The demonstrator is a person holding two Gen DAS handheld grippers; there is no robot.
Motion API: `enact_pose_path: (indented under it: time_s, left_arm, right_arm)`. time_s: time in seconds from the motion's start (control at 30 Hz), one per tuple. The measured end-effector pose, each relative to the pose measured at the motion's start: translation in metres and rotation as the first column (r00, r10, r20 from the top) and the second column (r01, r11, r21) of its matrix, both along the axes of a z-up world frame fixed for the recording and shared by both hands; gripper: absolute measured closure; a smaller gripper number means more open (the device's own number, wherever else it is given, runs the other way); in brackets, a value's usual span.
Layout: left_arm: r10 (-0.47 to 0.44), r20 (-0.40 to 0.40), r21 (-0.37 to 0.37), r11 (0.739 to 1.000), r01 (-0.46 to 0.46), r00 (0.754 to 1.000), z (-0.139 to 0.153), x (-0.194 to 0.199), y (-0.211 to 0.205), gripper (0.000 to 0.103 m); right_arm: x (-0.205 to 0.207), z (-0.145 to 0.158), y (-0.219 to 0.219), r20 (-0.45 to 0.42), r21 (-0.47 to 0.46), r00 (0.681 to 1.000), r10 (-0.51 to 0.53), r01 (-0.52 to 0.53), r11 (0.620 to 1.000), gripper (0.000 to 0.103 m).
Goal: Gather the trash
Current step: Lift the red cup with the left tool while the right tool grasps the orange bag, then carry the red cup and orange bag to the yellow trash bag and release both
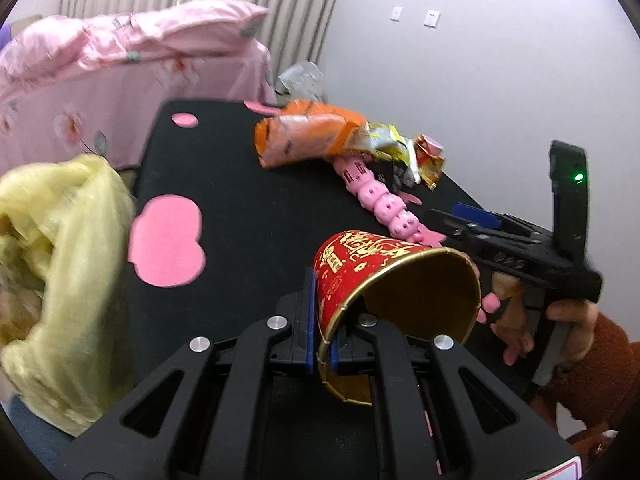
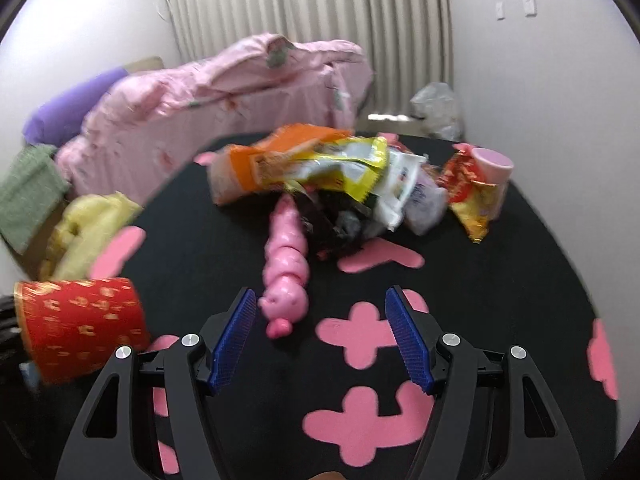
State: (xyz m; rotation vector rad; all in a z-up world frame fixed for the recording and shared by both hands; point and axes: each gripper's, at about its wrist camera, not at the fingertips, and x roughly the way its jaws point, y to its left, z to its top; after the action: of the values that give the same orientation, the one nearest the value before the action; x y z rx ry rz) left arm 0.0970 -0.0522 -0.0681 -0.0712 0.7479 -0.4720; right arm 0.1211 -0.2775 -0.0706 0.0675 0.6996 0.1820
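Observation:
My left gripper (image 1: 322, 320) is shut on the rim of a red and gold paper cup (image 1: 360, 276), which lies tilted with its mouth toward me; the same cup (image 2: 80, 332) shows at the lower left of the right wrist view. My right gripper (image 2: 320, 336) stands open above the black cloth with pink shapes (image 2: 500, 280), nothing between its blue pads. Just ahead of it lies a pink segmented toy (image 2: 286, 272). Behind that is a heap of wrappers: an orange bag (image 2: 256, 164), a yellow and white packet (image 2: 352, 168), a red and gold wrapper (image 2: 468, 196).
A yellow-green plastic bag (image 1: 60, 264) hangs open at the left edge of the table. A pink quilt (image 1: 120, 64) lies on the bed behind. A pink cup (image 2: 494, 168) stands at the far right. A person's hand (image 1: 568, 312) holds the right gripper.

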Motion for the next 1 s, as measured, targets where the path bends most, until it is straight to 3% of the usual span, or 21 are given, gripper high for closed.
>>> enact_pose_path:
  time_s: [0.07,0.1,0.2,0.3,0.47,0.6,0.7,0.83,1.0]
  left_arm:
    - [0.017,0.020,-0.053,0.998,-0.015,1.000,0.014,0.000,0.010,0.099]
    - [0.027,0.020,-0.069,0.997,-0.026,0.999,0.017,0.001,0.014,0.099]
    - [0.067,0.016,-0.096,0.993,-0.066,0.998,0.027,0.006,0.025,0.100]
    - [0.087,0.035,-0.103,0.991,-0.083,0.996,0.036,0.010,0.030,0.100]
    - [0.099,0.035,-0.079,0.992,-0.096,0.994,0.042,0.026,0.025,0.100]
    - [0.091,0.024,-0.090,0.992,-0.088,0.996,0.038,0.039,0.023,0.100]
    - [0.105,0.022,-0.087,0.991,-0.103,0.994,0.031,0.048,0.025,0.100]
    - [0.120,-0.013,-0.102,0.987,-0.121,0.993,0.014,0.054,0.032,0.100]
    - [0.104,-0.076,-0.122,0.986,-0.113,0.992,-0.006,0.051,0.035,0.100]
  right_arm:
    - [0.004,0.014,0.003,0.065,-0.005,0.998,0.016,-0.016,1.000,0.039]
    - [0.011,0.026,0.009,0.119,-0.036,0.992,0.050,-0.046,0.998,0.039]
    - [0.042,0.051,0.029,0.170,-0.142,0.980,0.104,-0.080,0.987,0.039]
    - [0.087,0.064,0.043,0.158,-0.194,0.974,0.161,-0.129,0.973,0.039]
    - [0.126,0.069,0.056,0.106,-0.150,0.938,0.330,-0.313,0.938,0.039]
    - [0.116,0.044,0.092,0.090,-0.334,0.906,0.414,-0.364,0.869,0.040]
    - [0.128,0.022,0.101,0.044,-0.379,0.917,0.395,-0.351,0.856,0.059]
    - [0.136,0.006,0.092,0.043,-0.343,0.943,0.331,-0.297,0.891,0.085]
    - [0.107,0.011,0.086,0.113,-0.303,0.930,0.349,-0.302,0.904,0.091]
